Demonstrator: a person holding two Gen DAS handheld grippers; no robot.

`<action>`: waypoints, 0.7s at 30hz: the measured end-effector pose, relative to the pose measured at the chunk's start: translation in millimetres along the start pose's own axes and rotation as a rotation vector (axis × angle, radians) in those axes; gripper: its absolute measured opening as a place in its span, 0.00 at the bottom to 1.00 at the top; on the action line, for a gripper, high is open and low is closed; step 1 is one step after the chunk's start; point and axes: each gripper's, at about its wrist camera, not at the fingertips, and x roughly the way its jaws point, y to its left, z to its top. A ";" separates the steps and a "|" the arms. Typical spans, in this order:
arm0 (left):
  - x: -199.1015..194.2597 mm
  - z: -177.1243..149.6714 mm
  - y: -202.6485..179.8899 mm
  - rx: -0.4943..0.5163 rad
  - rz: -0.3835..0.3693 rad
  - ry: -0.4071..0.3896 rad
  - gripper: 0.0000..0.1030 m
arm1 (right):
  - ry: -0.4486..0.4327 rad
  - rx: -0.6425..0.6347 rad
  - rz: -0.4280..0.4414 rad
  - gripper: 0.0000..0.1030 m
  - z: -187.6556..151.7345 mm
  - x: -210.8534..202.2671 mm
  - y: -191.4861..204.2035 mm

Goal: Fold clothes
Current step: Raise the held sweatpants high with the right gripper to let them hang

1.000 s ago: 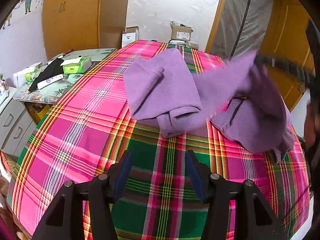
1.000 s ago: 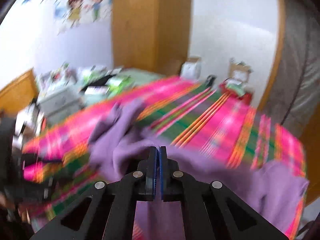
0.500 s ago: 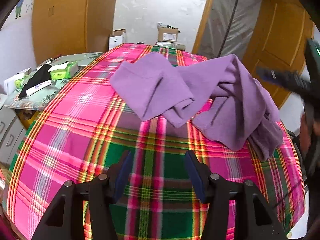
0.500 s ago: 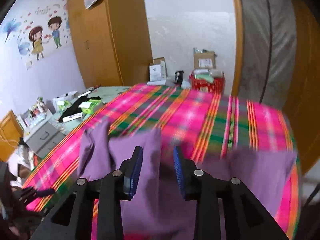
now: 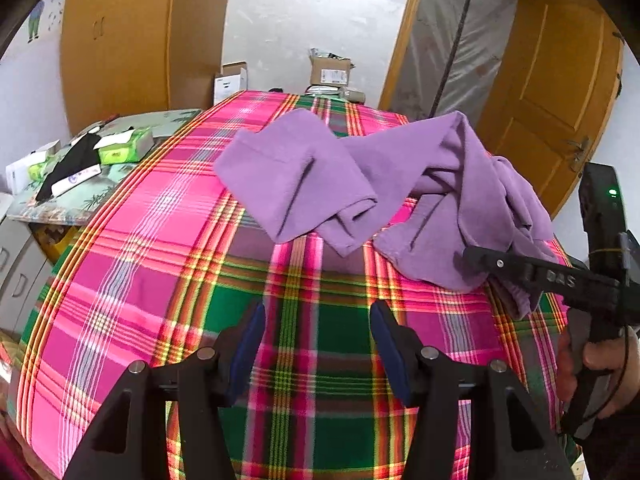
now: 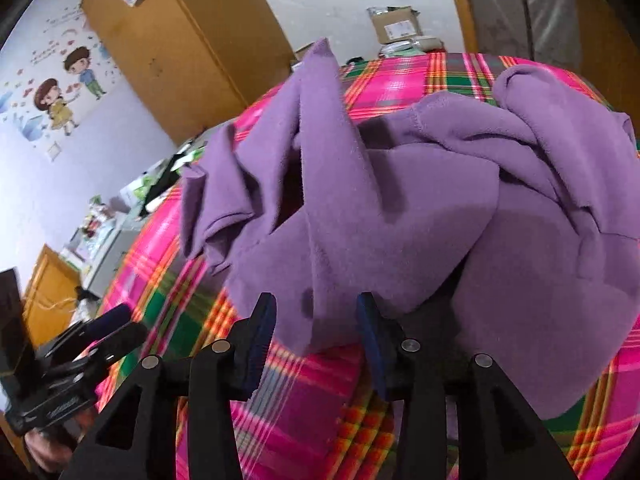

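So the purple garment (image 5: 400, 184) is lying in a rumpled heap on the pink and green plaid table (image 5: 160, 260), toward its far right side, one flap spread flat and the rest bunched up. The right gripper (image 6: 316, 332) sits at the near edge of the heap with its jaws opening; a fold of fabric hangs between them but the pads aren't pressing on it. The left gripper (image 5: 318, 344) hovers wide open over bare cloth, holding nothing.

I'd say the heap needs spreading flat before any fold: each gripper takes a separate edge or corner, single layer only, then they pull apart gently.

Count: one garment, two grippers, two cardboard boxes (image 5: 330, 72) at the far wall
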 end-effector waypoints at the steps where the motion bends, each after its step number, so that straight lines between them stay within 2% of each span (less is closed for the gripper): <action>1: -0.5 -0.3 0.7 -0.004 0.001 0.001 0.54 | 0.007 0.022 -0.009 0.37 1.2 3.8 -2.5; 3: -3.2 -0.7 0.9 -0.002 0.002 -0.005 0.54 | 0.008 0.053 -0.029 0.31 0.2 4.3 -3.9; 9: -4.4 -3.4 1.5 -0.007 -0.002 -0.007 0.54 | 0.034 0.114 -0.066 0.35 -16.1 -7.4 0.3; 11: -3.5 -4.8 0.5 -0.002 -0.006 -0.001 0.54 | 0.008 0.106 -0.053 0.34 -13.6 -4.8 -0.8; 13: -5.0 -6.5 -0.8 0.006 -0.010 -0.003 0.54 | -0.013 0.110 -0.046 0.22 -10.3 -3.5 -2.8; 14: -6.1 -7.2 -0.9 0.008 -0.008 -0.005 0.54 | -0.018 0.109 -0.039 0.05 -10.1 -2.5 -4.1; 17: -9.2 -9.4 4.5 -0.007 0.001 -0.013 0.54 | -0.037 0.102 0.003 0.04 -7.3 -6.8 -9.0; 21: -9.4 -10.7 12.3 -0.031 0.007 -0.011 0.54 | -0.132 0.018 0.091 0.04 0.8 -39.5 8.7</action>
